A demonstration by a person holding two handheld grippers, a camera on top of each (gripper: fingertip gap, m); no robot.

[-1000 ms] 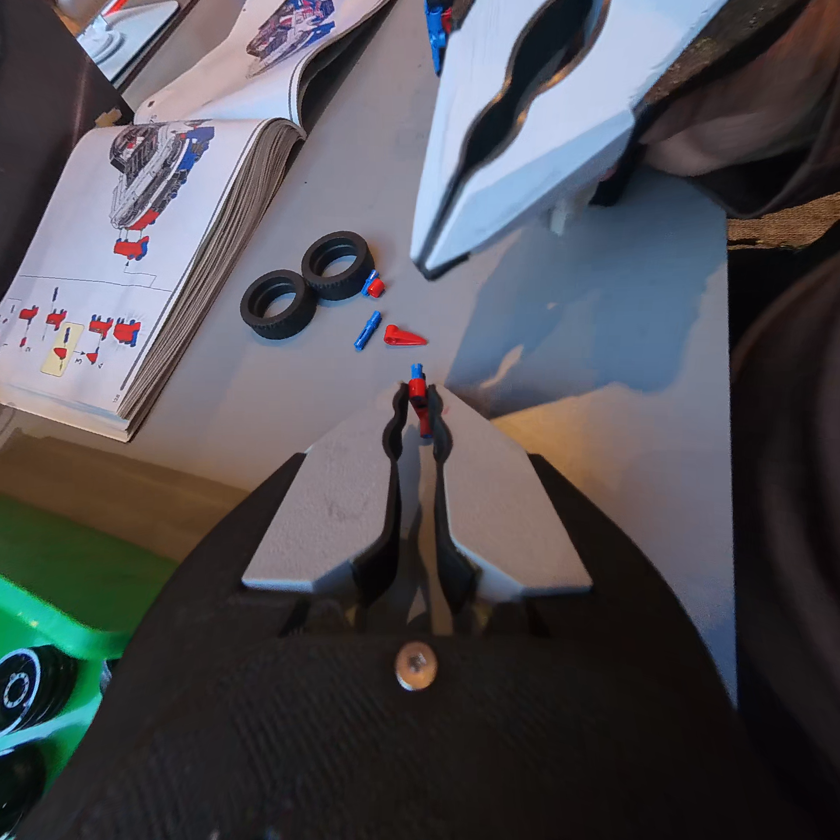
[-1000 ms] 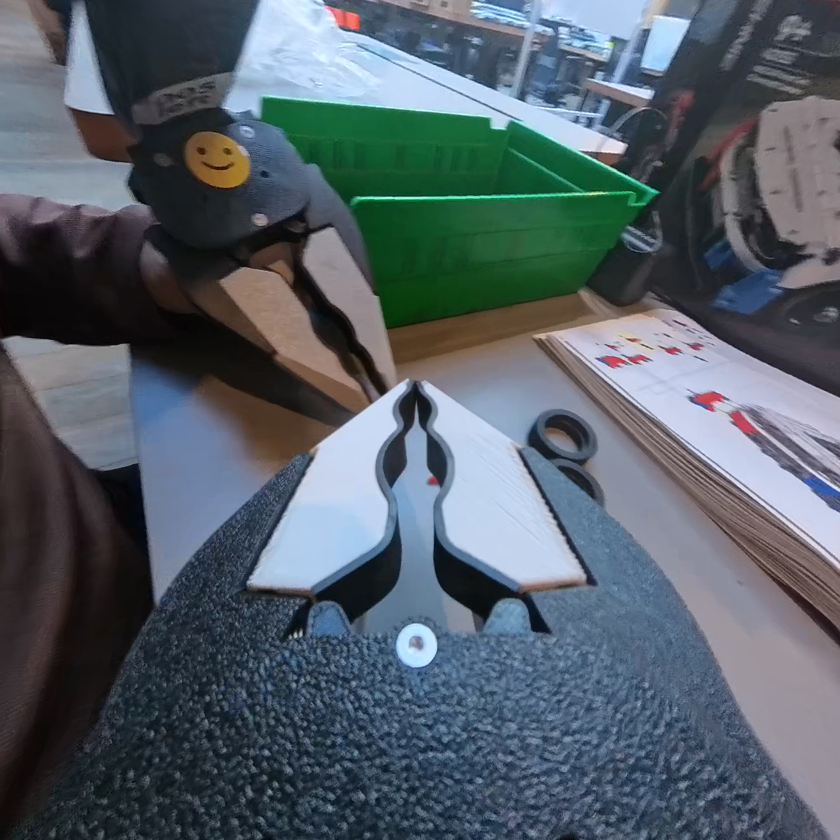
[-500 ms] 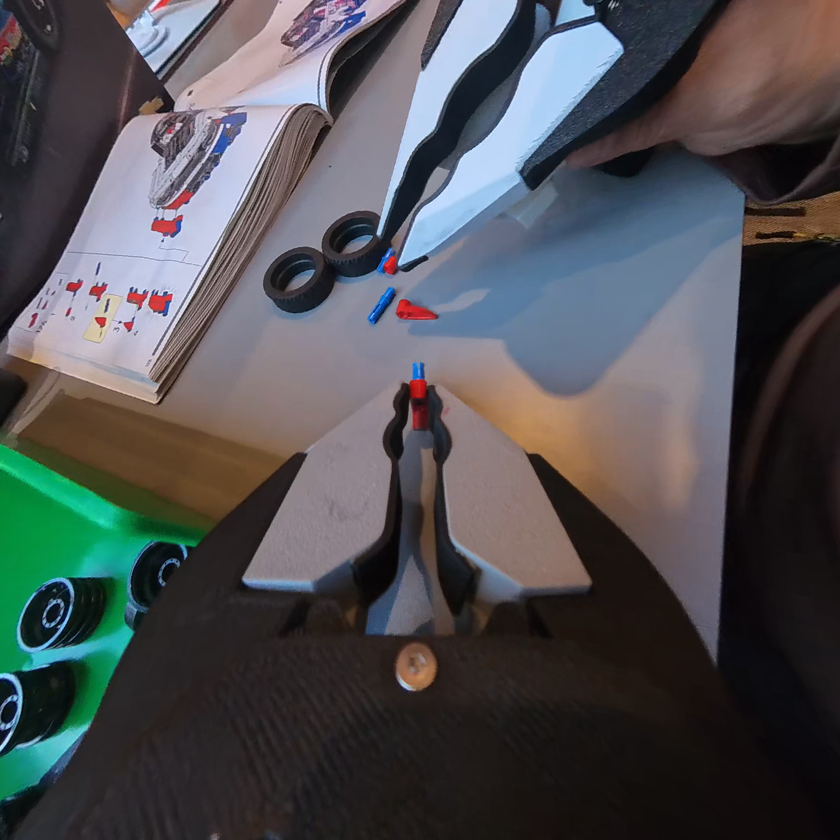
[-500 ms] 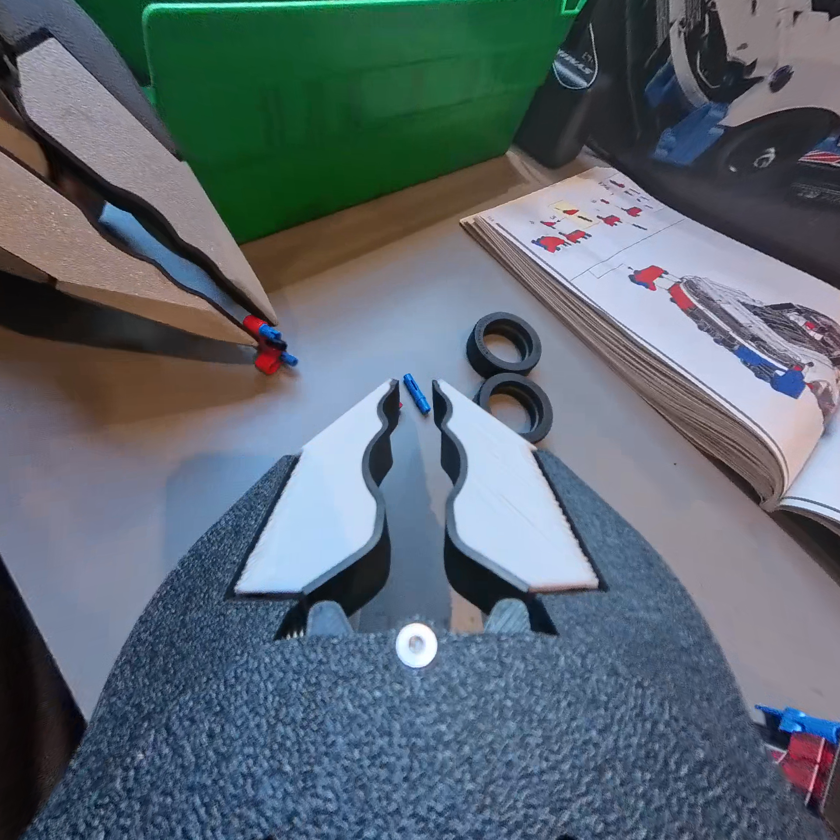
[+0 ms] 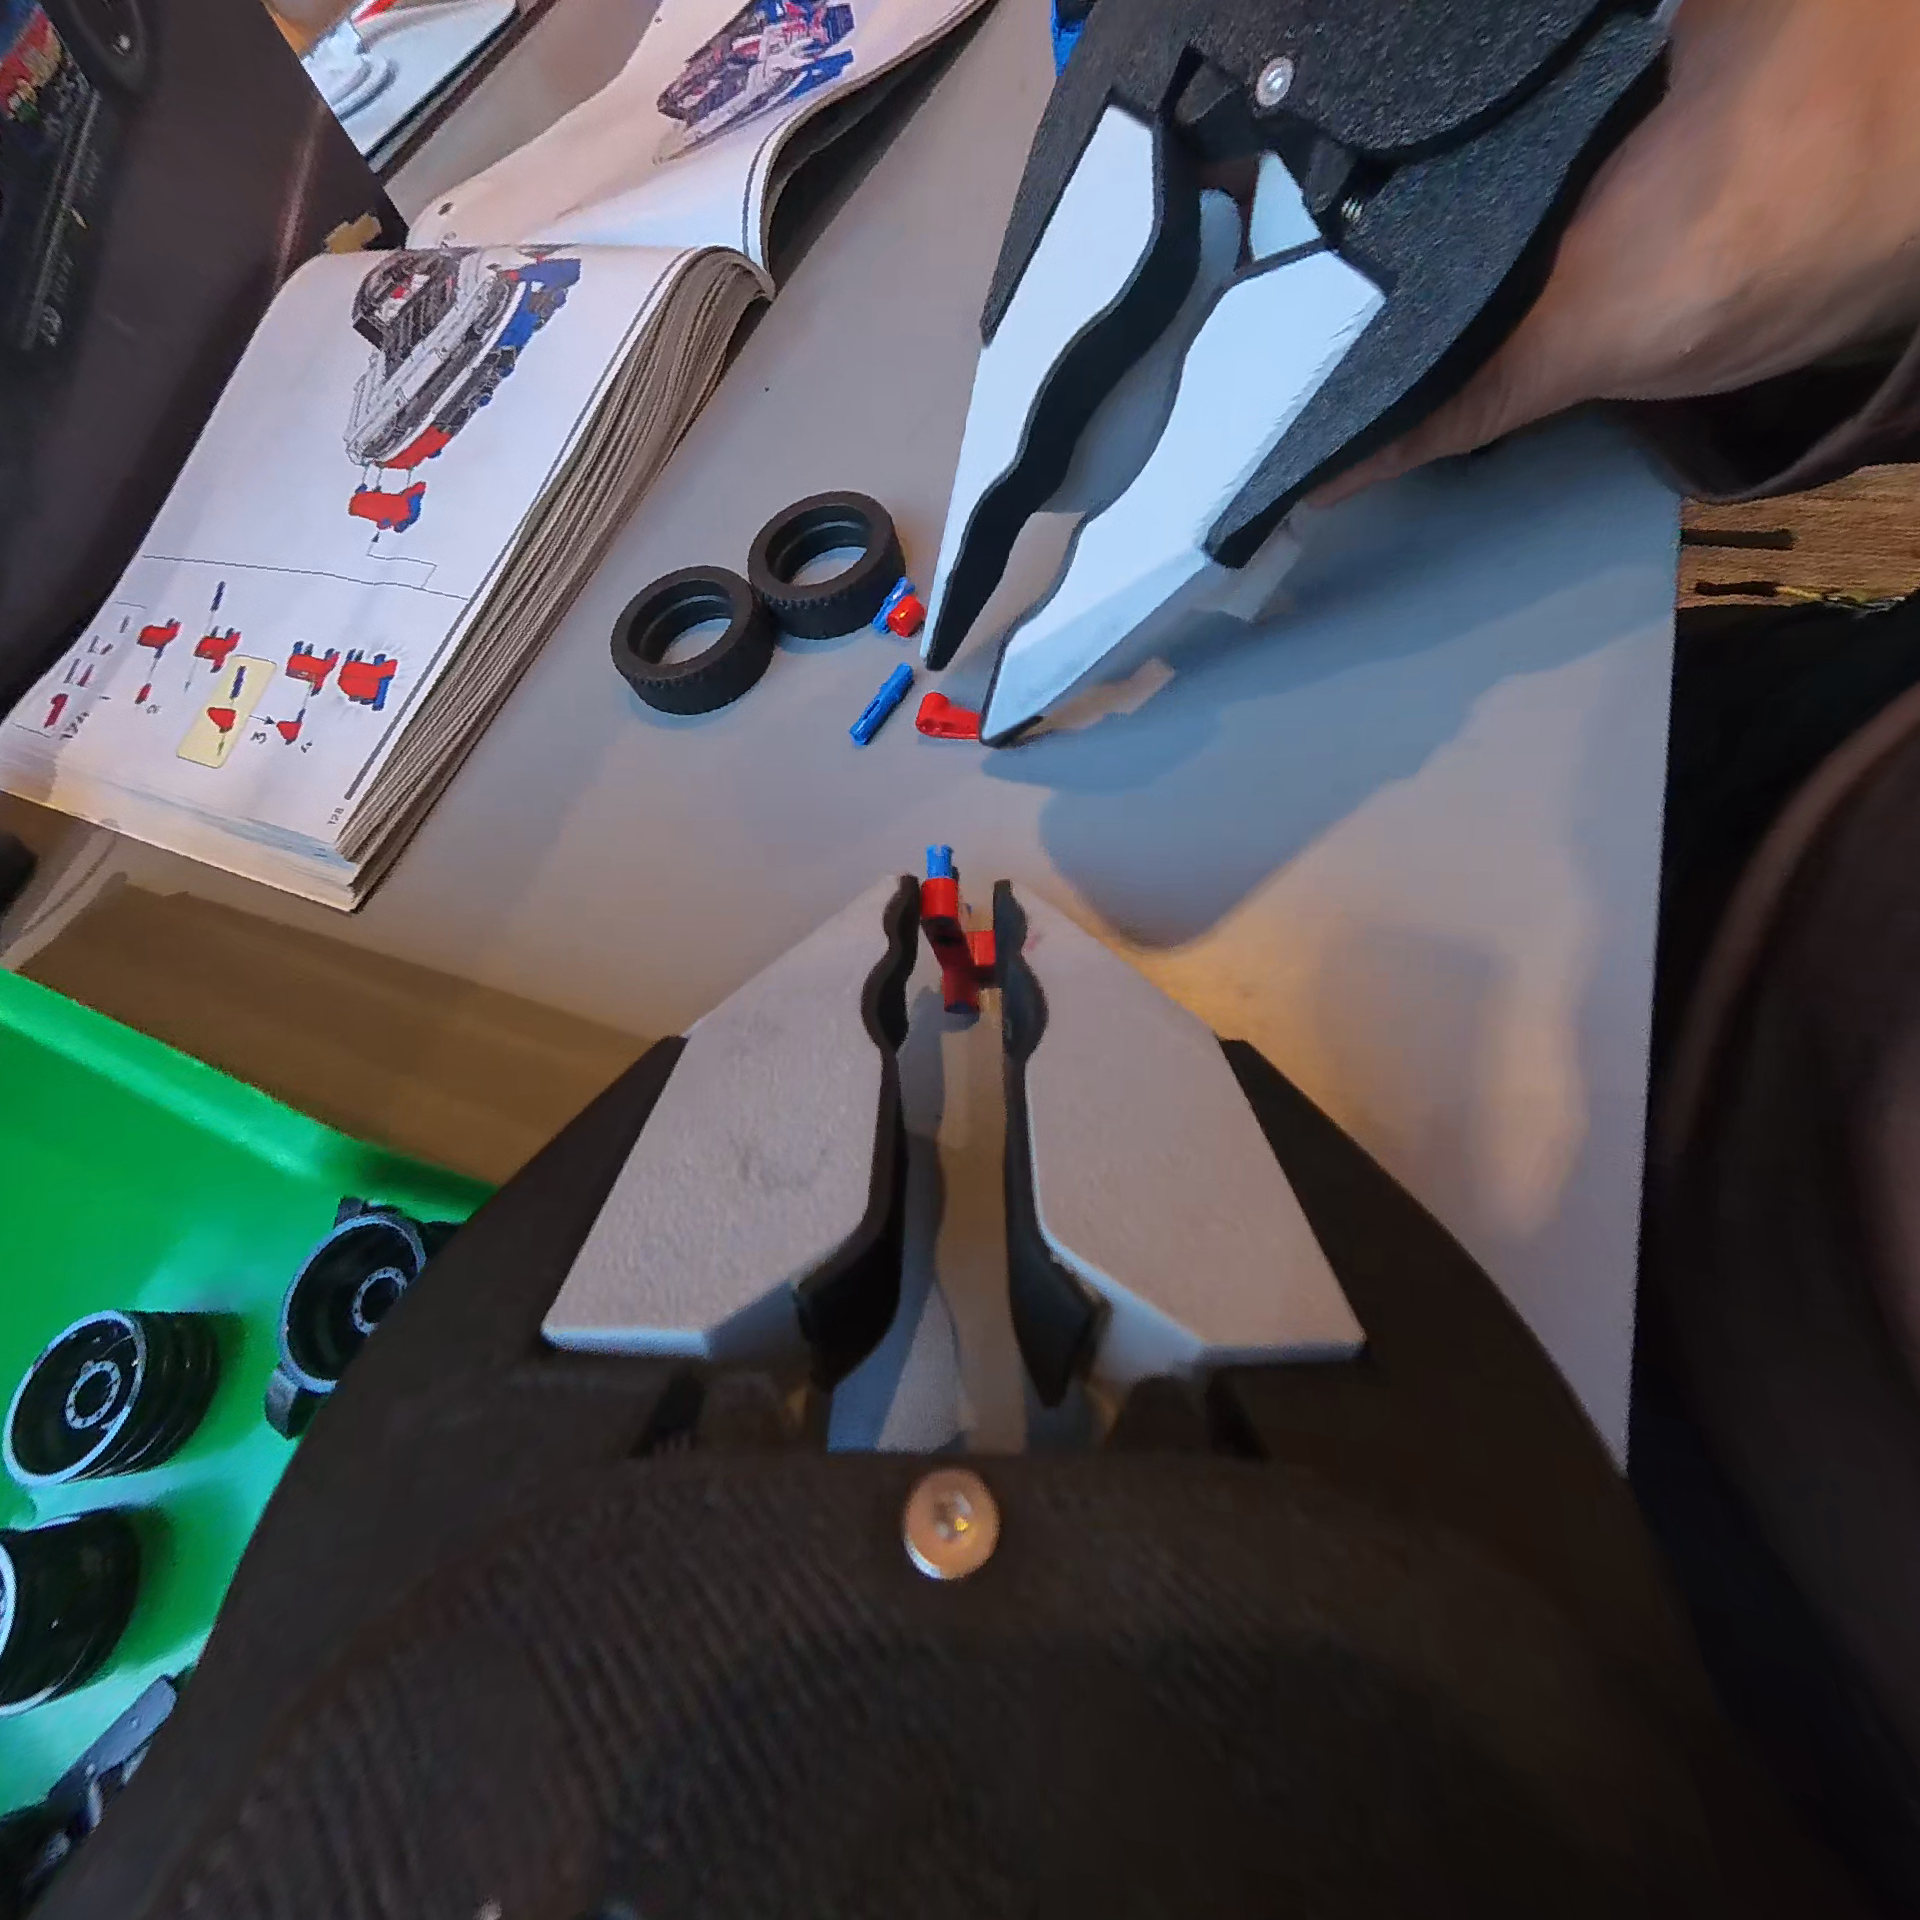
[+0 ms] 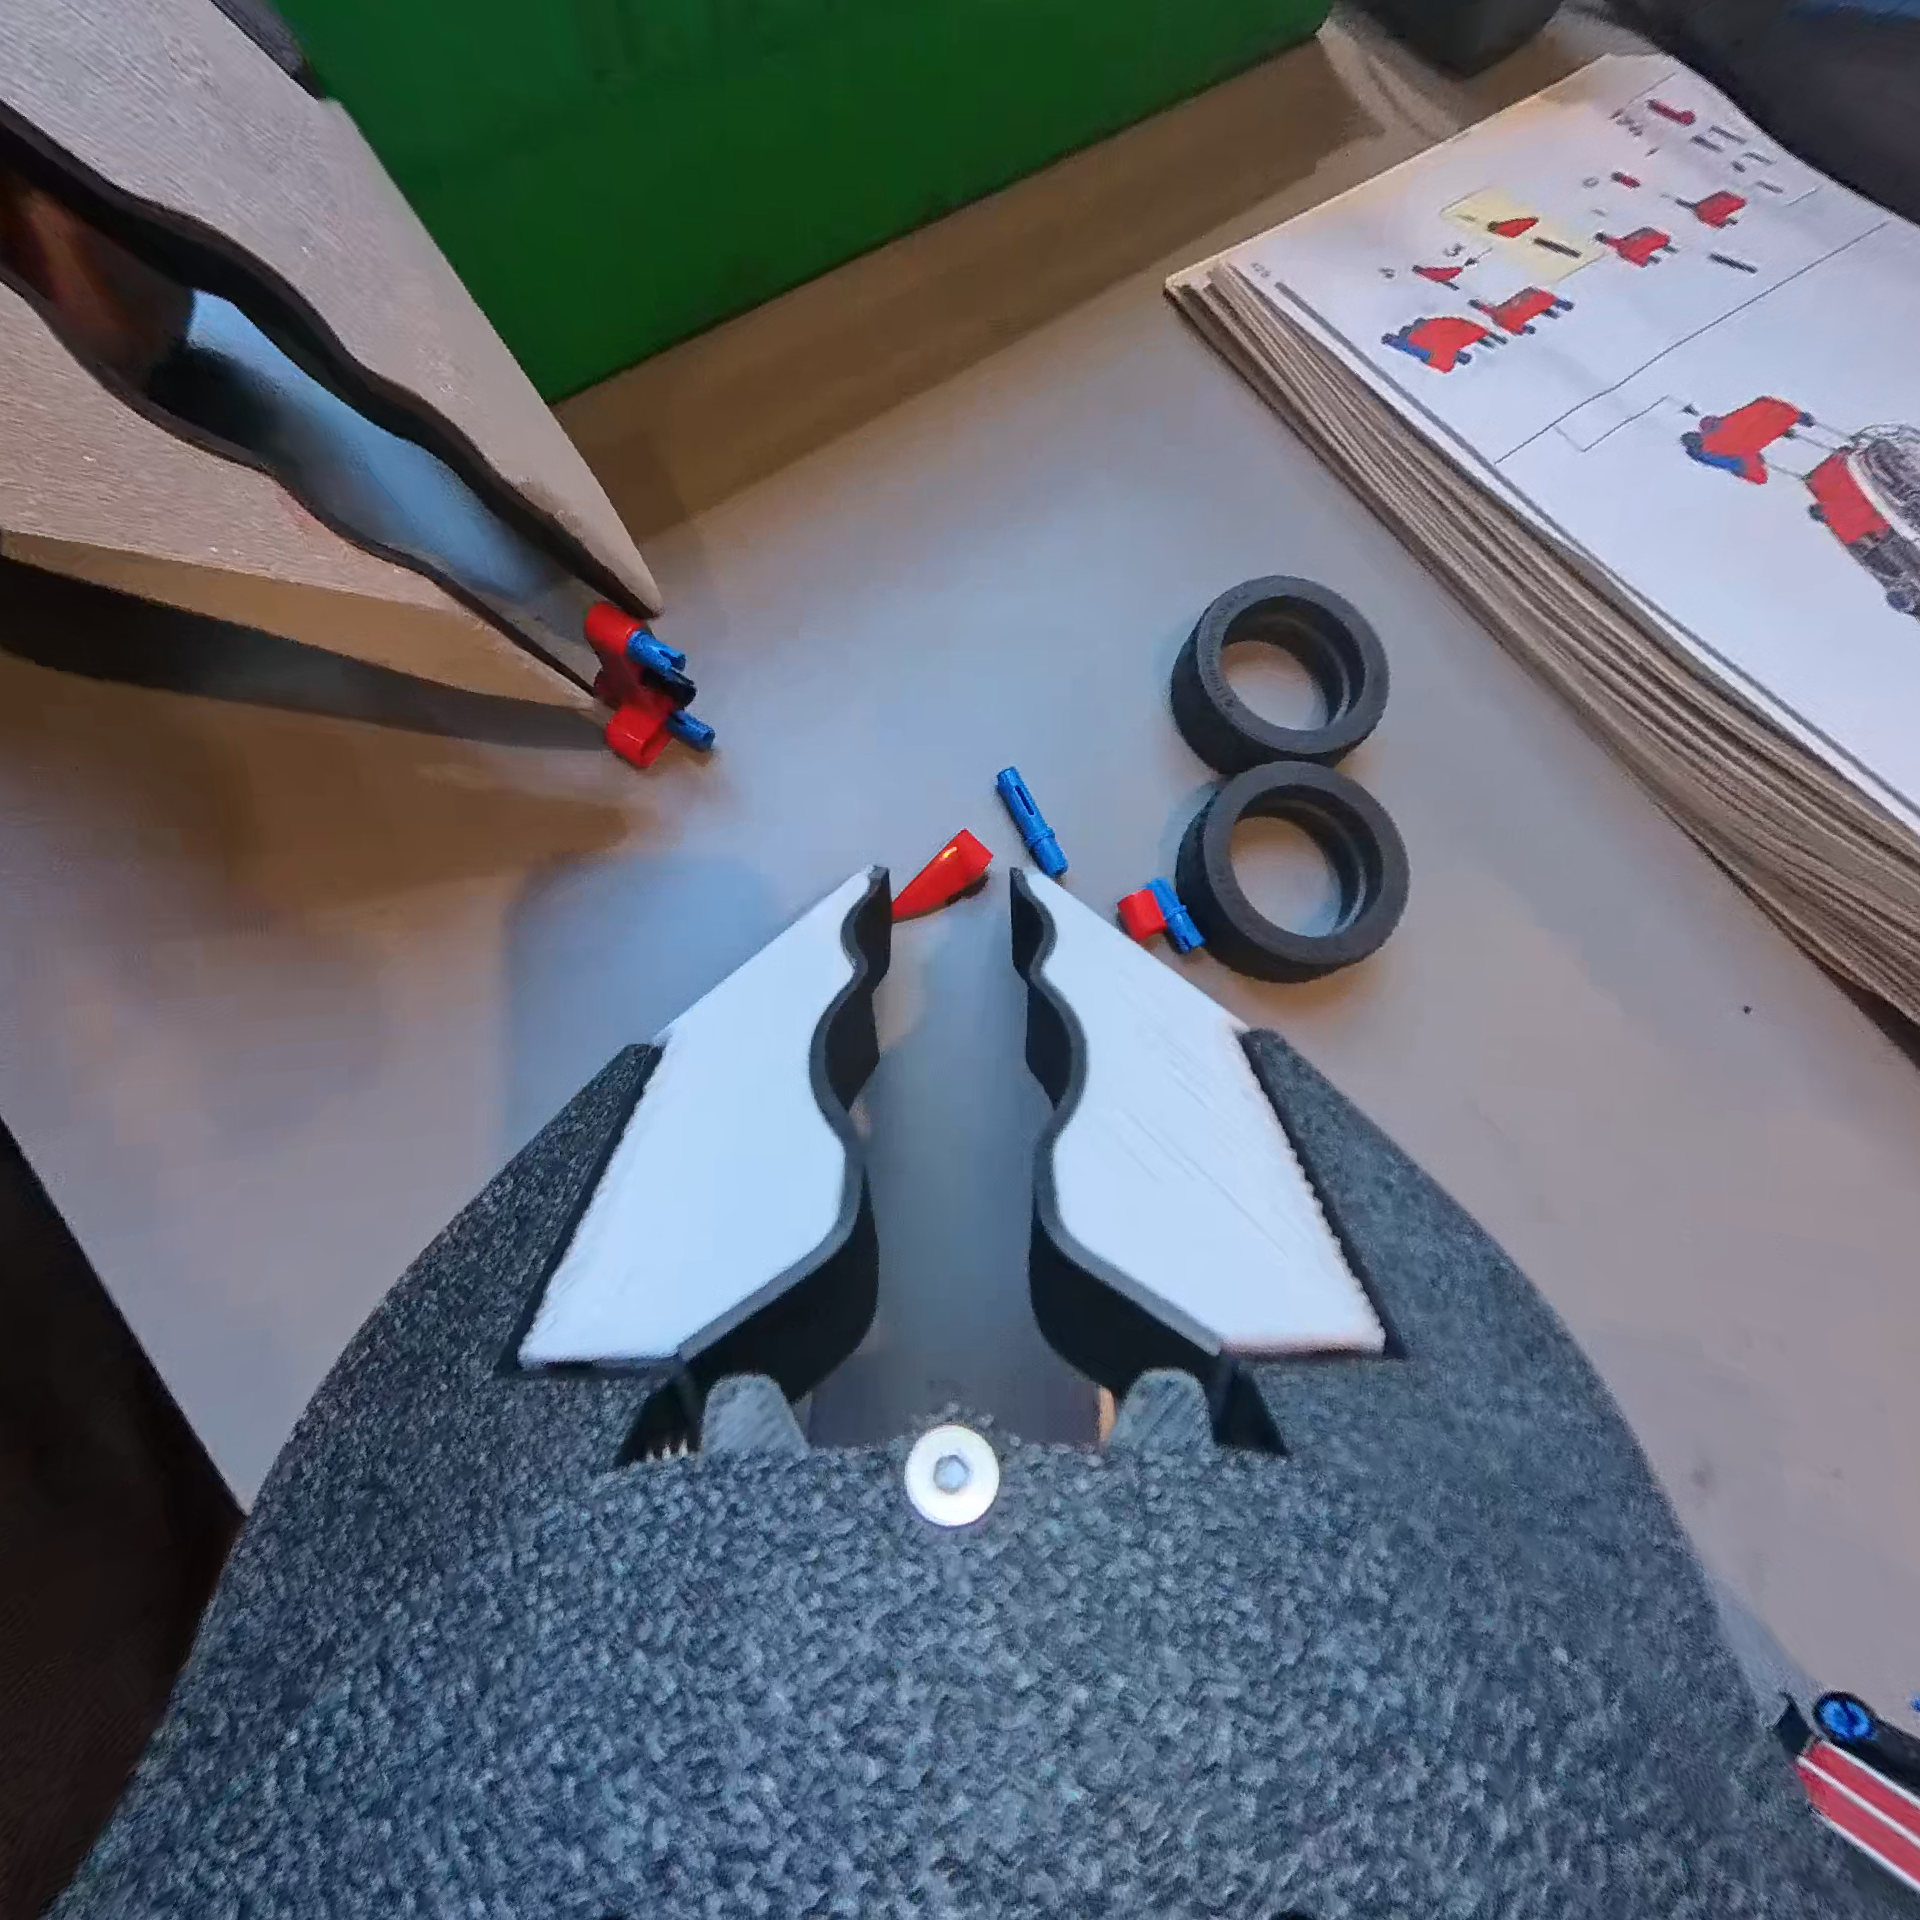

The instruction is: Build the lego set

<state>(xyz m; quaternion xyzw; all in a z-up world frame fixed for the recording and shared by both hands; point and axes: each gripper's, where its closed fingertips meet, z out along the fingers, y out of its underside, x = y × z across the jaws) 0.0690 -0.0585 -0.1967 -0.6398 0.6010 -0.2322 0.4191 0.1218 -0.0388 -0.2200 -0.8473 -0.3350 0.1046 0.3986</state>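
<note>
Left gripper (image 5: 945,914) is pinched on a small red-and-blue assembly (image 6: 639,686), held ready for joining. Right gripper (image 6: 948,883) is spread at frame centre around the red wedge (image 6: 940,862), for pickup.

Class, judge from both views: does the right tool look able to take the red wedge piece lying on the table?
Probably yes. The right tool is open, the red wedge piece lies just off its tips, and nothing sits between. The blue pin lies beside it, apart.
</note>
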